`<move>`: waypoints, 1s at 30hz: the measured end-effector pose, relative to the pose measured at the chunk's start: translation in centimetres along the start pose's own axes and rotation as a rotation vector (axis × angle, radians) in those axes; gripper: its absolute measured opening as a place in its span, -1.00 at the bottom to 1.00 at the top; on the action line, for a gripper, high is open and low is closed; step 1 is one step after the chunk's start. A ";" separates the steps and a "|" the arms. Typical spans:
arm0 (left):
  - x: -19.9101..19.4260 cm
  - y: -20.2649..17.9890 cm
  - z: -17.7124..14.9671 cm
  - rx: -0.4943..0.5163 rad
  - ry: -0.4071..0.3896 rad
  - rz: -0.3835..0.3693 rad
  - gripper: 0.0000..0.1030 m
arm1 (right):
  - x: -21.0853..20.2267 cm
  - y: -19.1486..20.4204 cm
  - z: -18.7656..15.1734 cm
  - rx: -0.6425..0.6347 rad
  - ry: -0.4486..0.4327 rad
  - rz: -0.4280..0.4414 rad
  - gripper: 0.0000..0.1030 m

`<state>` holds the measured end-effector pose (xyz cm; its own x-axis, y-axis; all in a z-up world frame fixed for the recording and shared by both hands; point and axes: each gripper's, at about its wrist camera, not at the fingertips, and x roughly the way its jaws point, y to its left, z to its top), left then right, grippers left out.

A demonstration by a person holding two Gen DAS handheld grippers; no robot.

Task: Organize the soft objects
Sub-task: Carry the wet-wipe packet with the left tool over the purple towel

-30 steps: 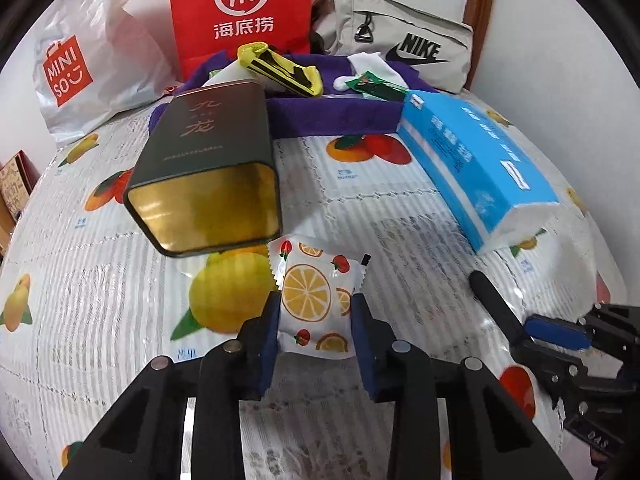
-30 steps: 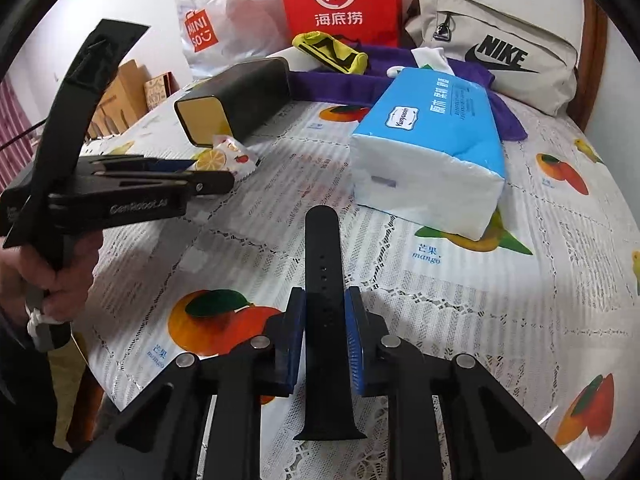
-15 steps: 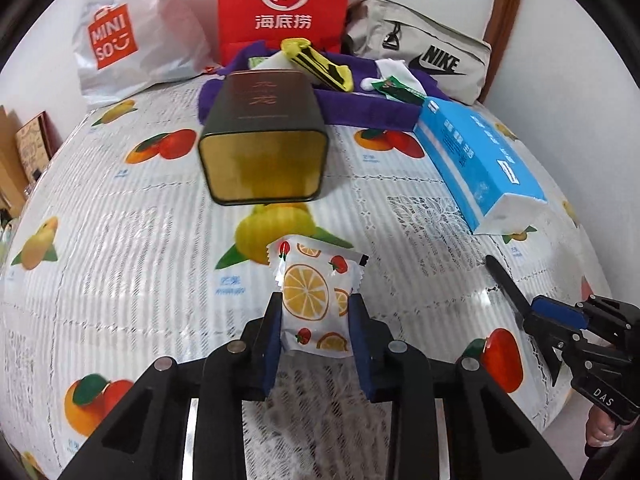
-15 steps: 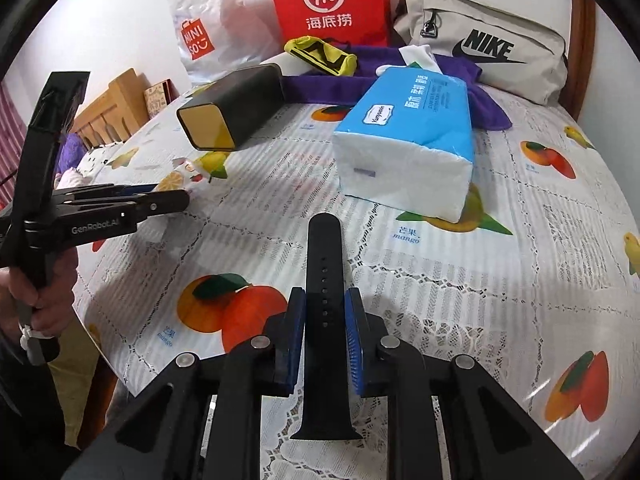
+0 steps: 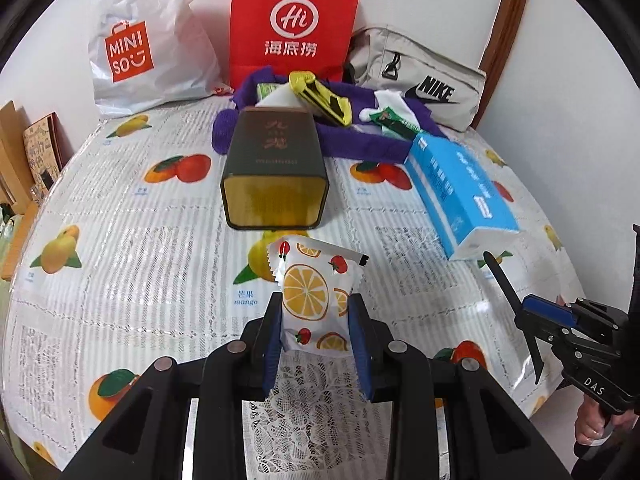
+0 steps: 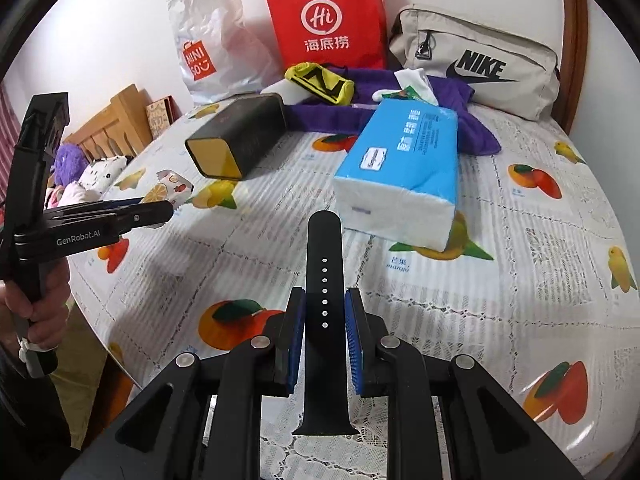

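My left gripper [image 5: 316, 320] is shut on a small soft packet printed with orange slices [image 5: 310, 292] and holds it above the table. It also shows in the right wrist view [image 6: 170, 188]. My right gripper [image 6: 325, 320] is shut on a black silicone watch strap [image 6: 324, 280] and holds it upright above the table. The strap also shows in the left wrist view [image 5: 506, 288]. A blue tissue pack [image 6: 404, 168] lies on the fruit-print tablecloth [image 6: 520, 240]. A purple cloth [image 5: 352, 140] at the back holds a yellow-black item [image 5: 320, 98] and small white and green things.
A dark tea tin [image 5: 276, 168] lies on its side mid-table, open end toward me. At the back stand a Miniso bag [image 5: 140, 48], a red paper bag [image 5: 292, 24] and a beige Nike bag [image 5: 420, 84]. The table edge is near, at the left in the right wrist view.
Both grippers have drawn back and risen from the table with their objects; the tin and tissue pack look farther away. The grips have not changed.
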<state>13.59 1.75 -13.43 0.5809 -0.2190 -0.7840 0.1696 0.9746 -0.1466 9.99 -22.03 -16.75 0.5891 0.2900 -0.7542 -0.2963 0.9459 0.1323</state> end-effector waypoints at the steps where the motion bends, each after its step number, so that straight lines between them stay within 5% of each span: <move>1: -0.2 0.0 0.1 -0.001 -0.002 0.000 -0.43 | -0.2 0.0 0.2 -0.001 -0.003 -0.002 -0.61; 30: -0.8 1.1 8.1 -0.074 -0.057 -0.016 -0.43 | -1.0 -2.3 9.3 -0.021 -0.072 -0.040 -0.61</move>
<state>19.72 2.67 -8.07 0.6234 -0.2353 -0.7456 0.1216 0.9712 -0.2049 17.09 -23.10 -10.32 0.6529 0.2624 -0.7106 -0.2870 0.9538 0.0885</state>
